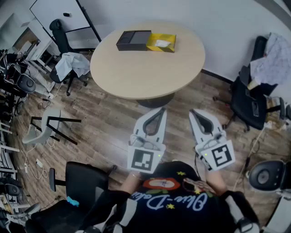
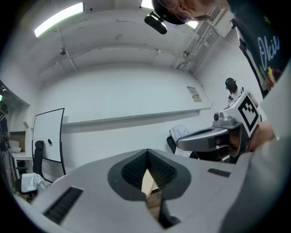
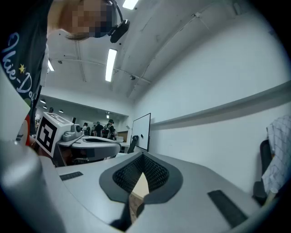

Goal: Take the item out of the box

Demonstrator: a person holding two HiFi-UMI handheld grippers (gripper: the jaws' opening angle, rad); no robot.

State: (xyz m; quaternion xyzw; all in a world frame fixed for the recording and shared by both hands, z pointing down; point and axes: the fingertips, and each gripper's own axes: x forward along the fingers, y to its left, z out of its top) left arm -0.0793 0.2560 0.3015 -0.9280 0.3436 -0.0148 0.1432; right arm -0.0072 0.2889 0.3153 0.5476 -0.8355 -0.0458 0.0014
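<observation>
I haven't started on the box yet. My left claw [image 1: 160,111] and right claw [image 1: 194,112] are both up near my chest, well back from the desk [image 1: 145,75]. Each has its jaws together at the tips with nothing between them; through the gap behind the tips I only see a sliver of desk and floor.

The black box [image 1: 133,40] lies on the far side of the round desk, touching a yellow box [image 1: 161,43] with something pale on top. From here I can't tell which one holds the item, or whether either is open.

I judge this as the approach step. Next I need to step in, reach across the bare wooden top, spread one claw and probably steady the box with the other.

The wood floor [image 1: 107,123] has office chairs around it: one with a cloth draped on it [image 1: 72,64] at left and one piled with clothes [image 1: 261,68] at right. A whiteboard [image 1: 59,11] stands in the corner
</observation>
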